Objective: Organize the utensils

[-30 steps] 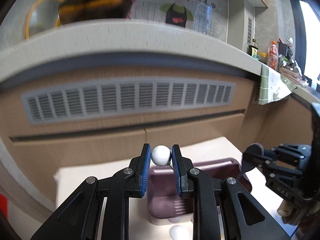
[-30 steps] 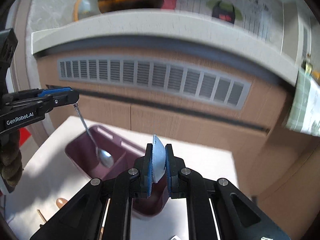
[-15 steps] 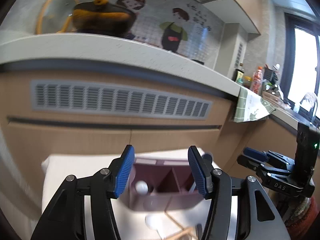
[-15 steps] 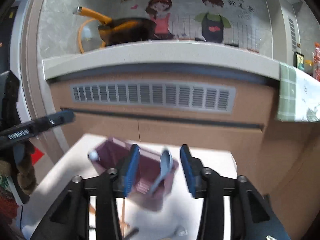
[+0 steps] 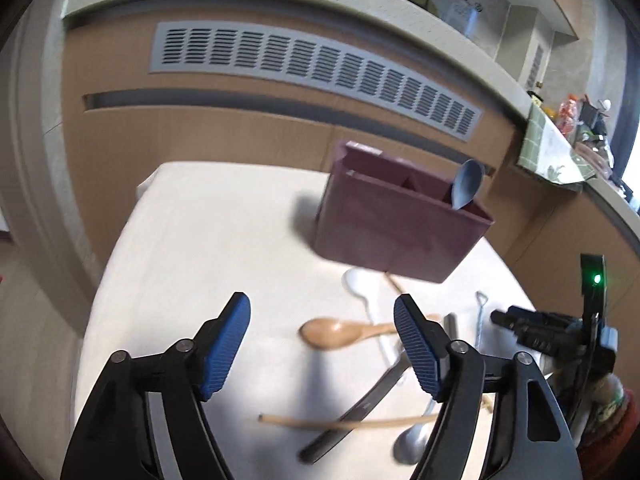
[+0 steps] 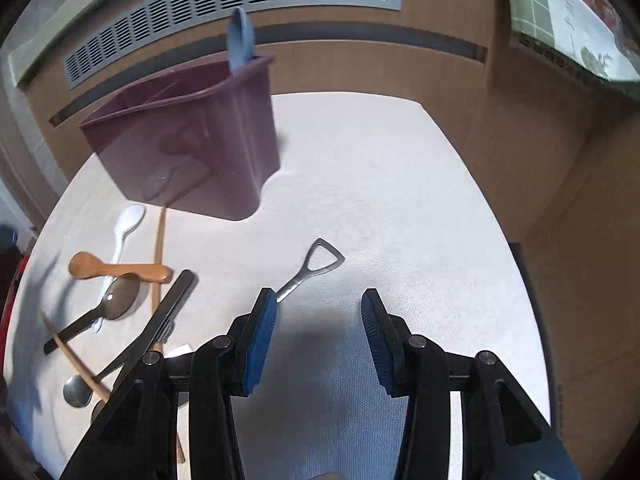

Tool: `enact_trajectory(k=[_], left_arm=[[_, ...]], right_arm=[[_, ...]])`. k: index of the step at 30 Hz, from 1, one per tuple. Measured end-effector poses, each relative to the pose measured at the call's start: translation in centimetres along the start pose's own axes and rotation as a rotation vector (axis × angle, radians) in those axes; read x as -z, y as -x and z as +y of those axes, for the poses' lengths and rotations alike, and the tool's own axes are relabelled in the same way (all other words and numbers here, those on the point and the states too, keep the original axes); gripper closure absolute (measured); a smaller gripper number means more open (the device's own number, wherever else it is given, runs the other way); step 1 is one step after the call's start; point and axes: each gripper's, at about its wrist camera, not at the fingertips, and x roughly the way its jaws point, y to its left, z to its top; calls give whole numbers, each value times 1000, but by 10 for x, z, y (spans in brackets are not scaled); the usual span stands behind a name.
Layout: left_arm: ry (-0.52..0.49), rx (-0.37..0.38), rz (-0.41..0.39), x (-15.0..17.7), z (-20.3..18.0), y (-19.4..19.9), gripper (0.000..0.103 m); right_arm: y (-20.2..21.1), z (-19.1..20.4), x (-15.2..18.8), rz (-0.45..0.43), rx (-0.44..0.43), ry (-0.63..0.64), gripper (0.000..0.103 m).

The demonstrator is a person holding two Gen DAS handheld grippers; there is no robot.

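The left gripper point(image 5: 322, 344) hangs above the white table point(image 5: 208, 240) with its blue pads point(image 5: 226, 344) spread wide; its jaws have just been opening, and nothing sits between them. The right gripper point(image 6: 318, 340) also stands with its jaws parted and bare, having just been opening, over an empty stretch of the cloth. The maroon utensil holder point(image 6: 192, 136) stands toward the far side of the table, in front of the wooden cabinet front with its grey vent grille point(image 5: 312, 68). A blue spoon point(image 6: 240, 38) stands in its compartment at the right end, bowl up and leaning above the rim. The holder looks slightly blurred in both views, so its inner dividers are hard to read. Just in front of it lies the loose pile: a white spoon point(image 6: 128, 220) near the holder's base, a wooden spoon point(image 6: 116, 270) crossing it, a dark-handled spoon point(image 6: 116, 300), a chopstick point(image 5: 344, 424) lying across, a long dark utensil point(image 6: 160, 320), and a metal spoon point(image 6: 76, 392) at the near edge. A metal shovel-handled utensil point(image 6: 316, 264) lies apart from the pile, just ahead of the right gripper's left pad.
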Motion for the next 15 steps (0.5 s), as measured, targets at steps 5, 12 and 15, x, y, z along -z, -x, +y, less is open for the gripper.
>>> enact_trajectory(k=[5,12,15], left_arm=[[92,9,-10,12,21,1,26],[121,55,39,13,21,-10,20],[126,79,69,17,18,-15,19]], right_arm=[[-18,-10,-7,48,-86,-118,60],[-32,28,-23,59,-140,15,59],[-28,51,-15,60,-210,134,59]])
